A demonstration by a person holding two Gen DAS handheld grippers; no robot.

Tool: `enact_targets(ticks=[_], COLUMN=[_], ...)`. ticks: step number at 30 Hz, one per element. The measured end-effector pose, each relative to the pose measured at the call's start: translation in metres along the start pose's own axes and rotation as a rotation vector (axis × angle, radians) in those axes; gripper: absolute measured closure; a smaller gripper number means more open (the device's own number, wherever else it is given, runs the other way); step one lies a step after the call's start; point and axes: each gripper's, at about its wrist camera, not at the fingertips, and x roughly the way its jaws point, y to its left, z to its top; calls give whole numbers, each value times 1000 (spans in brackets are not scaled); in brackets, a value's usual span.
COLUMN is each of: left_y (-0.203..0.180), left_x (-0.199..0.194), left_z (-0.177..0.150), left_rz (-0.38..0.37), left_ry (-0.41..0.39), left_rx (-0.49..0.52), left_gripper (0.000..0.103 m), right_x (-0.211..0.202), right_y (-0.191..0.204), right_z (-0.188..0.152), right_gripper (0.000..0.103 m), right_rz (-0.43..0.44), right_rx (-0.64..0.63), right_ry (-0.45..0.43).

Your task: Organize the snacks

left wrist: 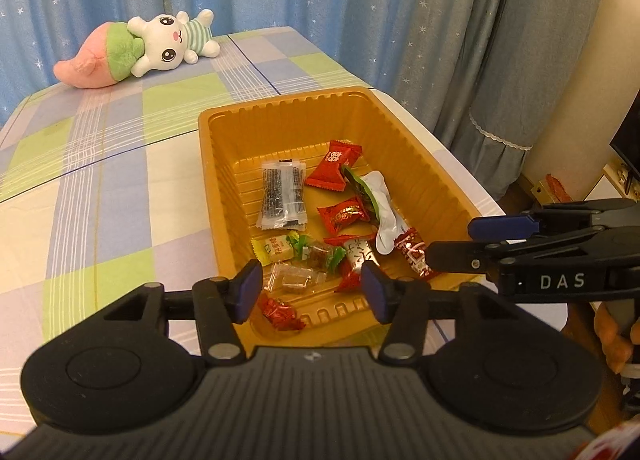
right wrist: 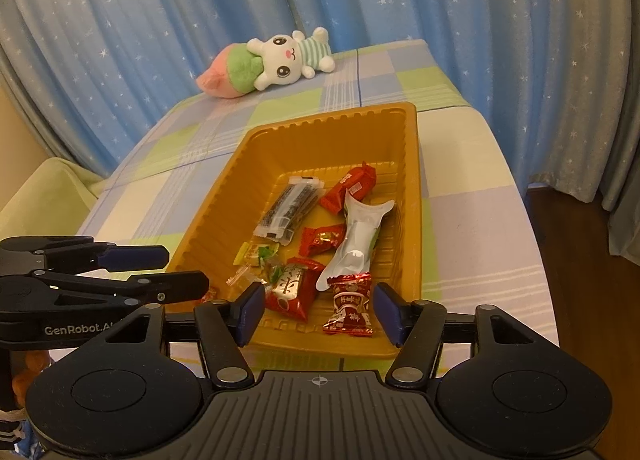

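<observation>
- Left wrist view: the left tongs hang over the near end of the orange tray, slanting down into it, jaws parted with nothing pinched between them.
- Framed in the gap, on the tray floor, lies a clear-wrapped brown candy. A small red candy sits just nearer, under the left pad. Both are straight ahead of these tongs and below them.
- The clear candy's long axis runs roughly across the gap, so I judge the wrist may want a turn before closing.
- The right tongs come in from the right edge, also spread and empty, tips over the tray's near right corner, beside a red-and-silver candy.
- Right wrist view: the right tongs are released too. Between the pads lie two red-and-silver candies: one toward the left pad and one toward the right, each lying roughly along the pointing line.
- The left tongs reach in from the left over the tray's near left corner.
- All snacks I can see already lie in the tray, which stands on a checked cloth. The right tongs are nearer the red-and-silver pair, the left nearer the clear candy.
</observation>
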Motion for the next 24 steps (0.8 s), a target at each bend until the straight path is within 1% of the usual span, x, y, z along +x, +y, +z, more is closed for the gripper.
enact_targets(ticks=[2, 4, 7, 8, 10, 13, 15, 21, 24], left_y=[2, 5, 10, 12, 16, 24, 33, 67, 83], left_x=[-5, -11, -21, -24, -31, -44, -52, -76, -85], left_z=[-2, -4, -8, -10, -13, -19, -24, -39, -48], left_rz=[1, -1, 7, 12, 15, 21, 26, 45, 67], left_ry=[-3, -4, -11, -11, -11, -19, -21, -9, 18], left_rx=[-6, -12, -7, -2, 9, 15, 14, -14, -32], left_gripper=[46, 38, 31, 30, 23, 18, 17, 16, 16], right_x=[-2, -4, -9, -10, -13, -13, -12, -5, -2], right_y=[2, 5, 10, 13, 18, 30, 41, 83, 106], right_z=[-2, -2, -5, -6, -8, -11, -13, -22, -28], right_gripper=[36, 31, 24, 23, 21, 19, 19, 18, 18], right_rz=[1, 1, -2, -5, -6, -21, -24, -30, -40], right_rx=[1, 3, 11, 15, 20, 20, 13, -7, -21], right_ry=[0, 0, -3, -3, -1, 15, 23, 45, 45])
